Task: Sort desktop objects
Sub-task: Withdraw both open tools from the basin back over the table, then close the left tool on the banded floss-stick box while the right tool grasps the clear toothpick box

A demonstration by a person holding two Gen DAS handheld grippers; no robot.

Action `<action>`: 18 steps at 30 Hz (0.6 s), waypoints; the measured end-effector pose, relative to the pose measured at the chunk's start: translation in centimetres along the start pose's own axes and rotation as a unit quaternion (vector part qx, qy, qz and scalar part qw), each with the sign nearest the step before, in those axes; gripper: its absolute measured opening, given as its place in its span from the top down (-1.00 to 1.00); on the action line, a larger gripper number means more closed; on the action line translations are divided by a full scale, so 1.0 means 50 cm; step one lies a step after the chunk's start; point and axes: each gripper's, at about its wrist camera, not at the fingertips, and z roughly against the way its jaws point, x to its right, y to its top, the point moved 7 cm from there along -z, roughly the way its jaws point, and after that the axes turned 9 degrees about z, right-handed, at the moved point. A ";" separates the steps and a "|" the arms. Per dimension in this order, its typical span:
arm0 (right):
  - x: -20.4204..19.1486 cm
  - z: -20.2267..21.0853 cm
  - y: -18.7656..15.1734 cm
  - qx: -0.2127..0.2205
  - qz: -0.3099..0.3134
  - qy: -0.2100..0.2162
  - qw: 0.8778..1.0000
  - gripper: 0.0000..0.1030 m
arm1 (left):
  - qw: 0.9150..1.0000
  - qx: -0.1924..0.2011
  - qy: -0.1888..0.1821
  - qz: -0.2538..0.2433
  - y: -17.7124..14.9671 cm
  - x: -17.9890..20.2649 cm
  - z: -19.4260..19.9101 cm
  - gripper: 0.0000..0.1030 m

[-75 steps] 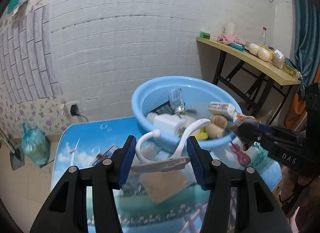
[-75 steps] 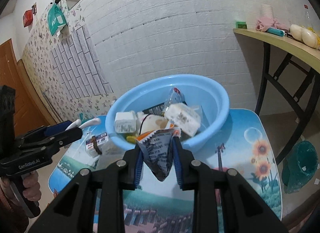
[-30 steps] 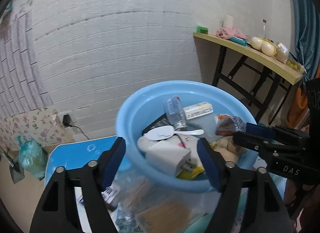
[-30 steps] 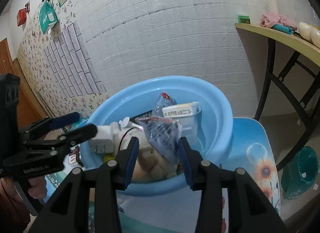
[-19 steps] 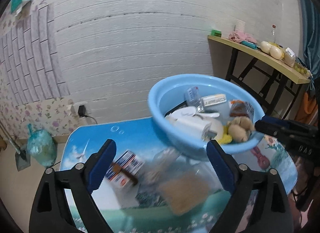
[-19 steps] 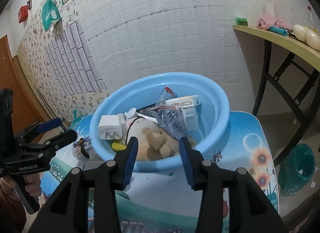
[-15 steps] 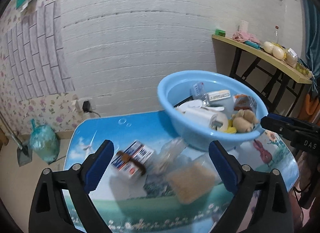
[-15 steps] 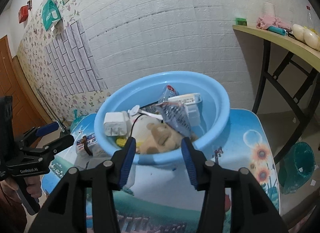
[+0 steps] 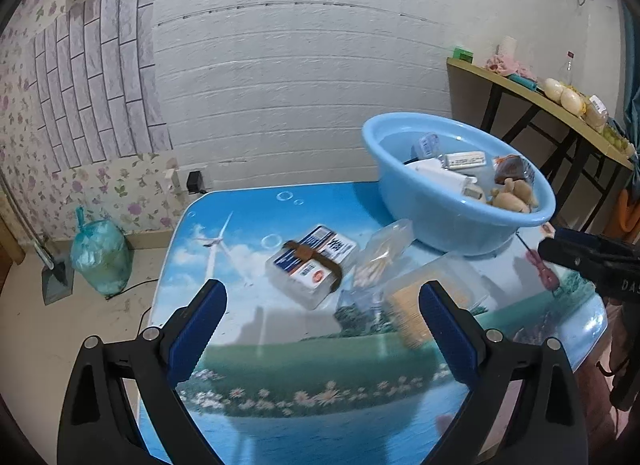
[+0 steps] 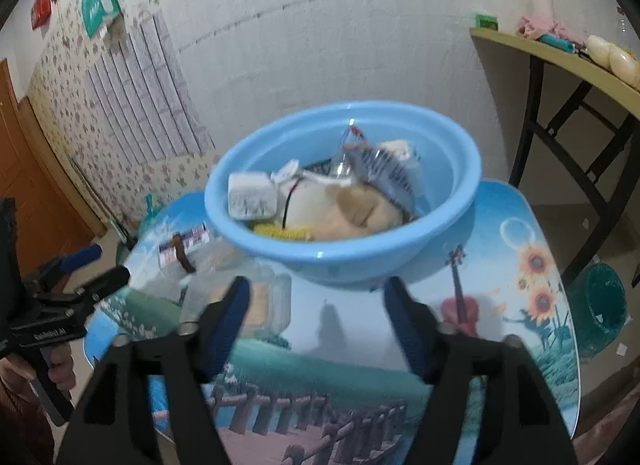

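Release is what marks this moment: the right gripper [image 10: 316, 305], which a second ago held a crinkled silver snack packet [image 10: 384, 171] over the round light-blue plastic basin [image 10: 448, 233], now has jaws that are opening with nothing between them, and the packet lies inside the basin on top of a tan plush toy [image 10: 360, 211], beside a white power adapter [image 10: 252, 195]. The left gripper [image 9: 320, 317] has drawn back from the basin too; its blue-padded jaws stand wide apart and empty, where earlier they carried a white plastic spoon that now seems to rest among the basin's contents, though it is hard to pick out. That gripper now looks down on the things not yet sorted, which lie on the blue picture-printed tabletop [image 9: 320, 385] just beside the basin: a clear box of cards bound with a brown band [image 9: 314, 265], a clear bag of pale sticks [image 9: 380, 257] touching the basin's foot, and a clear lidded container with something tan inside [image 9: 424, 305], the nearest to the left jaws. Both deliveries look finished, so the sorting appears well along, with three items or so left on the table. The banded box sits most squarely ahead of the left jaws and seems the likely next pick, while the slack bag may crumple and slip.
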 end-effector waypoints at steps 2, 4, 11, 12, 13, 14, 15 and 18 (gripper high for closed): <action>-0.011 -0.008 -0.007 -0.007 0.003 -0.001 1.000 -0.52 | 1.000 -0.002 0.003 0.002 -0.004 -0.016 -0.002 -0.89; -0.025 -0.015 -0.015 -0.014 0.006 0.001 1.000 -0.53 | 1.000 -0.006 0.005 0.003 -0.007 -0.026 -0.006 -0.89; -0.066 -0.061 -0.038 -0.048 -0.003 0.018 0.999 -0.87 | 0.999 -0.030 0.012 -0.027 -0.012 -0.055 -0.037 -0.89; -0.074 -0.069 -0.040 -0.052 -0.002 0.020 0.998 -0.88 | 0.999 -0.032 0.012 -0.032 -0.012 -0.057 -0.041 -0.89; -0.082 -0.076 -0.041 -0.056 -0.002 0.024 0.998 -0.89 | 0.999 -0.035 0.011 -0.037 -0.012 -0.060 -0.047 -0.89; -0.089 -0.083 -0.042 -0.059 -0.001 0.027 0.998 -0.89 | 0.998 -0.038 0.009 -0.041 -0.011 -0.062 -0.055 -0.89; -0.095 -0.089 -0.043 -0.062 0.001 0.029 0.998 -0.90 | 0.998 -0.040 0.008 -0.042 -0.010 -0.064 -0.061 -0.89; -0.113 -0.107 -0.041 -0.069 0.002 0.032 0.997 -0.90 | 0.998 -0.048 0.004 -0.040 -0.006 -0.076 -0.084 -0.89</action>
